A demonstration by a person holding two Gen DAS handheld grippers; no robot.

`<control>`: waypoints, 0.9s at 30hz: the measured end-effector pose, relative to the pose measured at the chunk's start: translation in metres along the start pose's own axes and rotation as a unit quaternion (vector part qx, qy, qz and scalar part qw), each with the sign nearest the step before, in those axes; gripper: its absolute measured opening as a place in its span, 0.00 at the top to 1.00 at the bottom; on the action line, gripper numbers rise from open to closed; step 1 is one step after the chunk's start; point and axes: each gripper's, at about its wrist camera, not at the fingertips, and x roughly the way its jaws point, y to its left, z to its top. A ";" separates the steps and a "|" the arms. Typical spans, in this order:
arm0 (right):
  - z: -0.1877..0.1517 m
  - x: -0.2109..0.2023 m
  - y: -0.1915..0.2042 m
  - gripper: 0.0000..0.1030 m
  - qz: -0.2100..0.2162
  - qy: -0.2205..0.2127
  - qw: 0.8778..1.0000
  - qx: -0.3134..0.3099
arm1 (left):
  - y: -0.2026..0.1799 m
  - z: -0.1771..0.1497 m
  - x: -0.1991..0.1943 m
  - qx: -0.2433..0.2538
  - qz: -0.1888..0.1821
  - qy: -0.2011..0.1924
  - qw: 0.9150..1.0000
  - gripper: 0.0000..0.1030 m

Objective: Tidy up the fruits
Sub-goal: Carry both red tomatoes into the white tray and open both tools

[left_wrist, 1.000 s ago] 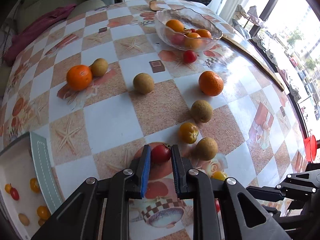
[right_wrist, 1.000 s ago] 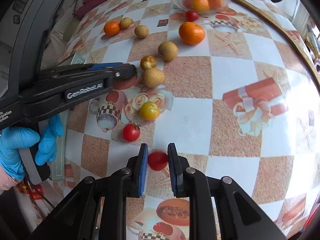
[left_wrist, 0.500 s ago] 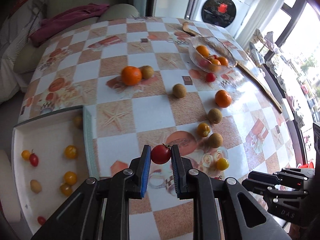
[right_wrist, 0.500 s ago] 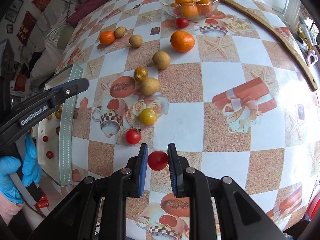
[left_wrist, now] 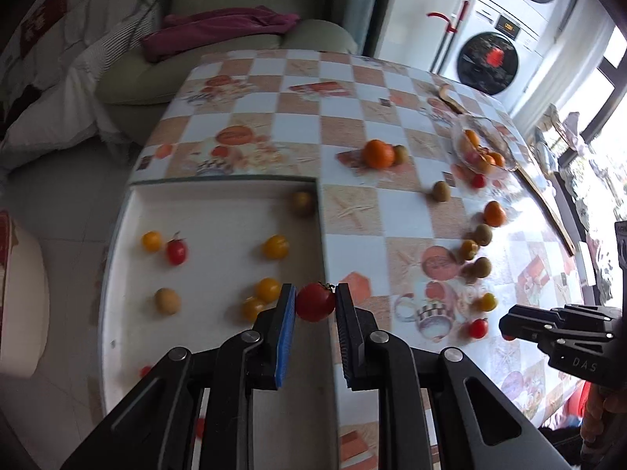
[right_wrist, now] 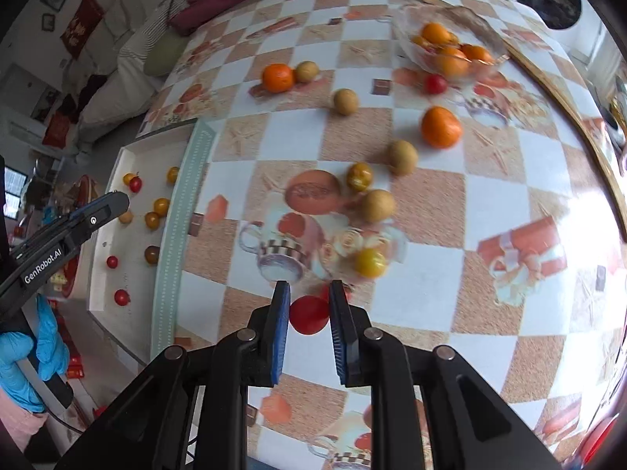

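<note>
Red tomato pinched in left gripper, red cherry tomato in right gripper

The left gripper has lifted its red tomato off the tabletop and carried it leftward; a second ago it sat low among the loose fruit, and now it hangs over the right edge of the white tray, which has spread across the left half of the left wrist frame. The right gripper has also risen with its red tomato, now above the second red tomato that lay to its upper left.
</note>
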 end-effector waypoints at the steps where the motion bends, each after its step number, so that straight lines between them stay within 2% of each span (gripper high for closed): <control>1: 0.002 0.001 0.007 0.79 0.002 0.000 1.000 -0.008 | 0.007 -0.003 -0.001 -0.007 0.005 0.001 1.000 0.79; 8: 0.021 0.014 0.059 0.79 0.028 0.010 0.998 -0.061 | 0.053 -0.020 -0.008 -0.051 0.035 0.003 0.998 0.79; 16: 0.051 0.043 0.118 0.79 0.065 0.025 0.992 -0.102 | 0.095 -0.024 0.011 -0.090 0.063 0.014 0.994 0.79; 19: 0.064 0.057 0.138 0.79 0.077 0.031 0.991 -0.108 | 0.101 -0.027 0.018 -0.098 0.063 0.024 0.993 0.79; 27: 0.099 0.099 0.177 0.79 0.086 0.048 0.987 -0.130 | 0.087 -0.032 0.046 -0.073 0.054 0.057 0.994 0.79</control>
